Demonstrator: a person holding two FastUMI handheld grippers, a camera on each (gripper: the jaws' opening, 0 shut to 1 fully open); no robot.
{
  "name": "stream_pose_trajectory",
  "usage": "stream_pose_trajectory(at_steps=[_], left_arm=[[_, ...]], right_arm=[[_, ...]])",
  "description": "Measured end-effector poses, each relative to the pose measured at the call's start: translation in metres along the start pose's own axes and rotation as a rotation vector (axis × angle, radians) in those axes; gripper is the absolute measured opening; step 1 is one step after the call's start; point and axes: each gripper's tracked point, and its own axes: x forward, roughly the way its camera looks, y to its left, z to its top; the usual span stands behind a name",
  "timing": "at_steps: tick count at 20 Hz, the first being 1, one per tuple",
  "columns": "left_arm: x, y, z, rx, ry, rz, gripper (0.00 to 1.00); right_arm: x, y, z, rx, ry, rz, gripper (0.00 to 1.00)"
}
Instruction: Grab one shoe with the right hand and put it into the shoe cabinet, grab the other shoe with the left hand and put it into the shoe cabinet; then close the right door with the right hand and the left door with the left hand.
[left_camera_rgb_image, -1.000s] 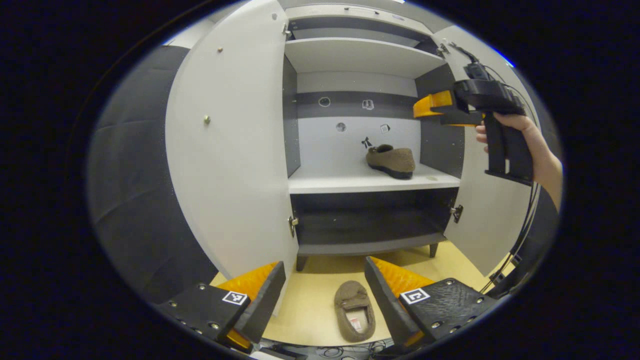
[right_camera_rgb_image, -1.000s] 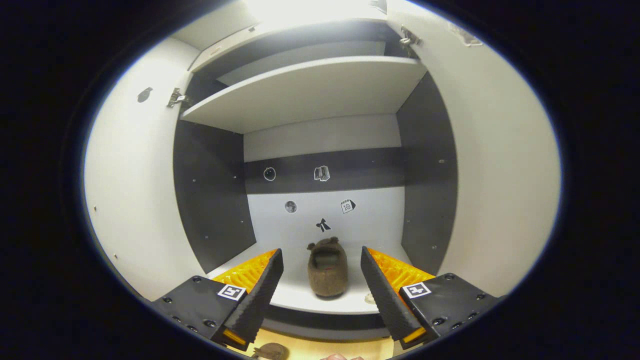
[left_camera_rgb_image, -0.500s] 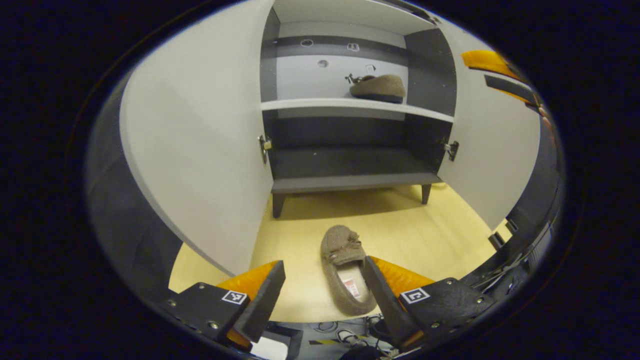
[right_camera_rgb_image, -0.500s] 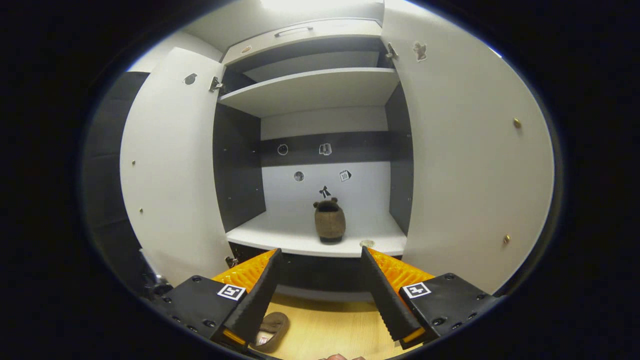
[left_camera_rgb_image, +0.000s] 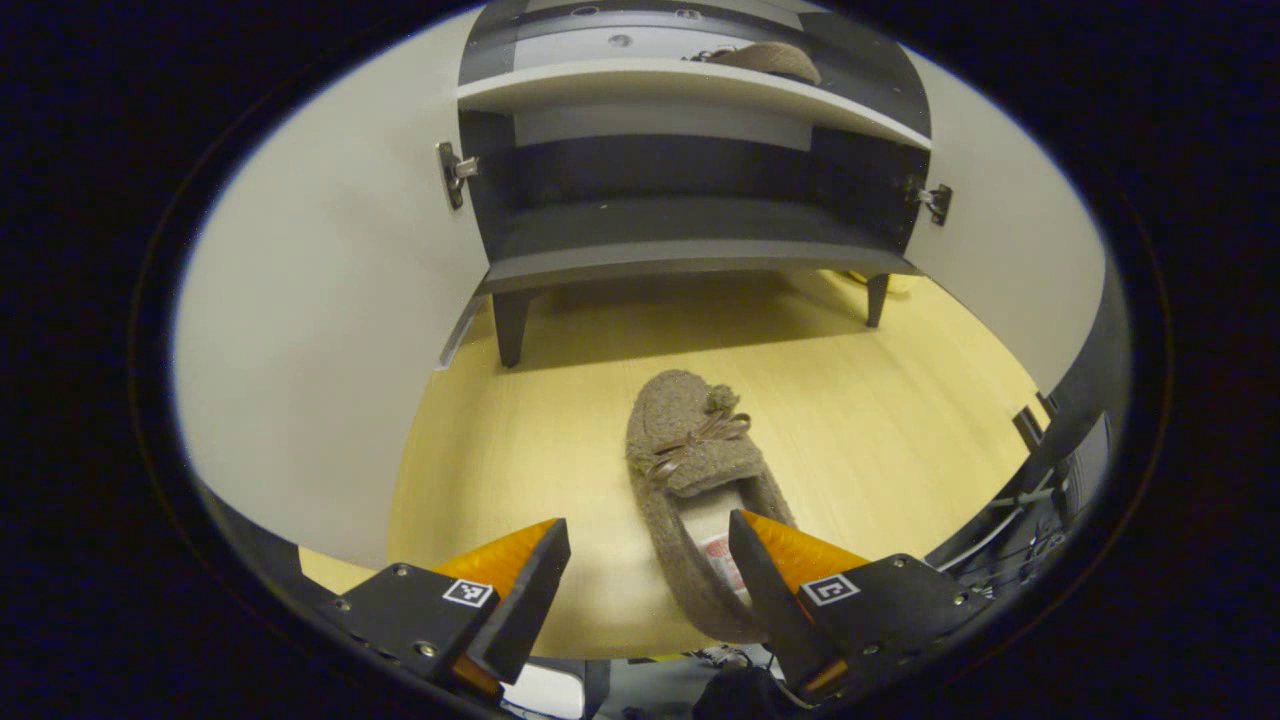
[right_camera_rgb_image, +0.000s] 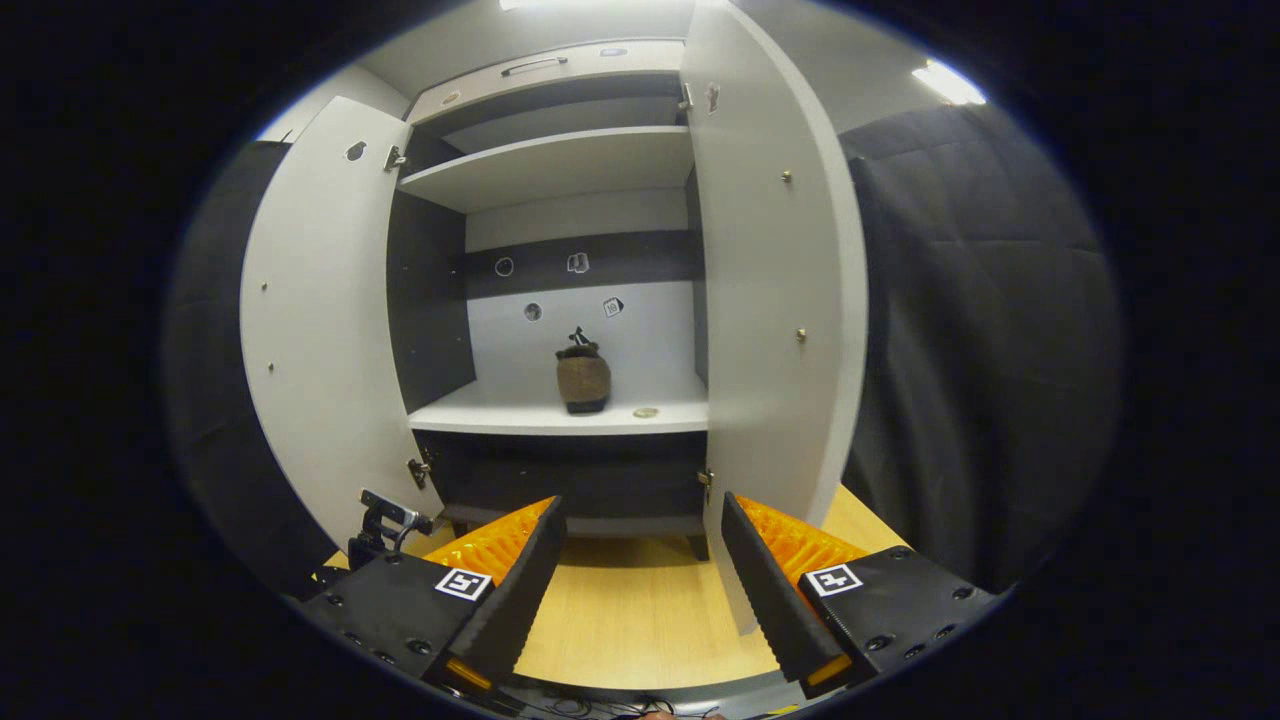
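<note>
One shoe (right_camera_rgb_image: 583, 379) rests on the cabinet (right_camera_rgb_image: 560, 160) middle shelf. The second shoe (left_camera_rgb_image: 700, 500) lies on the floor before the cabinet. The left gripper (left_camera_rgb_image: 648, 580), jaws wide and empty, hovers above it. The right gripper (right_camera_rgb_image: 640, 585) is wide open, empty, facing the cabinet. Both doors remain open.

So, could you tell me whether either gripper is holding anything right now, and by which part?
Nothing is held. The left gripper is open above the shoe on the floor; the right gripper is open and empty.
</note>
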Motion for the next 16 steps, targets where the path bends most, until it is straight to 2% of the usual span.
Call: stream_pose_trajectory(at_steps=[5,9,10,12,13,14,15,16], left_arm=[[0.036,0.002,-0.012,-0.012,0.068,0.003,0.94],[0.048,-0.011,-0.014,-0.126,0.107,-0.066,0.93],[0.05,-0.018,-0.015,-0.158,0.119,-0.088,0.87],[0.051,-0.021,-0.014,-0.178,0.134,-0.096,0.44],[0.051,-0.022,-0.018,-0.176,0.161,-0.098,0.48],[0.047,-0.022,-0.02,-0.184,0.183,-0.099,0.36],[0.05,-0.023,-0.022,-0.216,0.196,-0.097,0.41],[0.049,-0.023,-0.022,-0.256,0.208,-0.094,0.35]], right_arm=[[-0.033,-0.048,-0.019,-0.01,0.056,-0.111,0.98],[-0.048,-0.09,-0.001,0.049,0.025,-0.215,0.98],[-0.052,-0.102,0.002,0.061,0.012,-0.25,0.98],[-0.058,-0.129,0.008,0.085,0.006,-0.294,0.98],[-0.057,-0.142,0.011,0.094,0.009,-0.313,0.98],[-0.053,-0.157,0.014,0.1,0.008,-0.33,0.98],[-0.049,-0.168,0.021,0.11,-0.005,-0.341,0.98],[-0.046,-0.179,0.028,0.119,-0.024,-0.35,0.98]])
